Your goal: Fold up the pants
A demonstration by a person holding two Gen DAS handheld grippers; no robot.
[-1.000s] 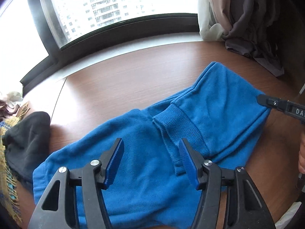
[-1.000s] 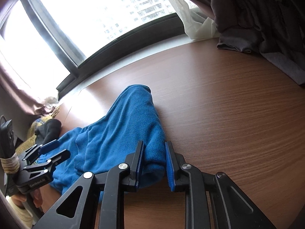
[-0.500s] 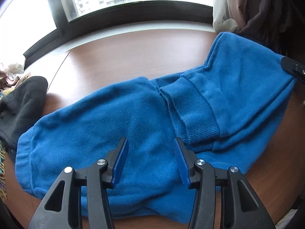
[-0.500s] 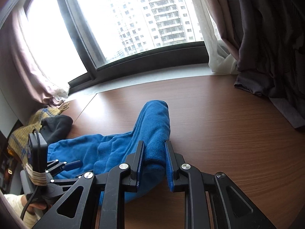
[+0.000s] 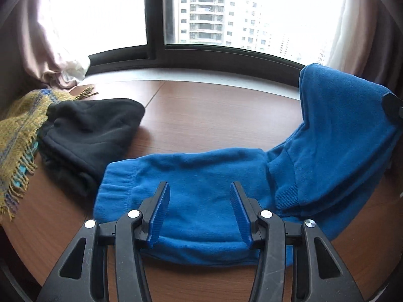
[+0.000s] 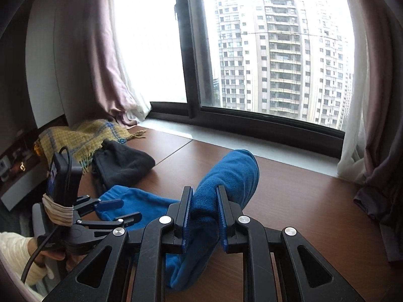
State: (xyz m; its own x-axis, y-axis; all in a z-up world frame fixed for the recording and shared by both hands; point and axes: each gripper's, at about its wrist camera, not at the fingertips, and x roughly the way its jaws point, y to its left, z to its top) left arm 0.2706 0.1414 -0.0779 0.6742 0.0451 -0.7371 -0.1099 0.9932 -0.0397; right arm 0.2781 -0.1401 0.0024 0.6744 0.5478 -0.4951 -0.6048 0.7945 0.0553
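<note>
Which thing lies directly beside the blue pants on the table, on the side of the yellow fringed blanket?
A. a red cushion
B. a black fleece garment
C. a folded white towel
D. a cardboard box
B: a black fleece garment lies between the blue pants and the yellow fringed blanket.

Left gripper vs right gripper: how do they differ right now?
Left gripper stands open, pads apart over the flat part of the blue pants, gripping nothing; its jaws have just been closing, cloth below them, not pinched. Right gripper is shut on the pants, pinching a thick fold. The left's cloth lies on the table; the right's end is raised off it. Both have black frames and blue pads.
</note>
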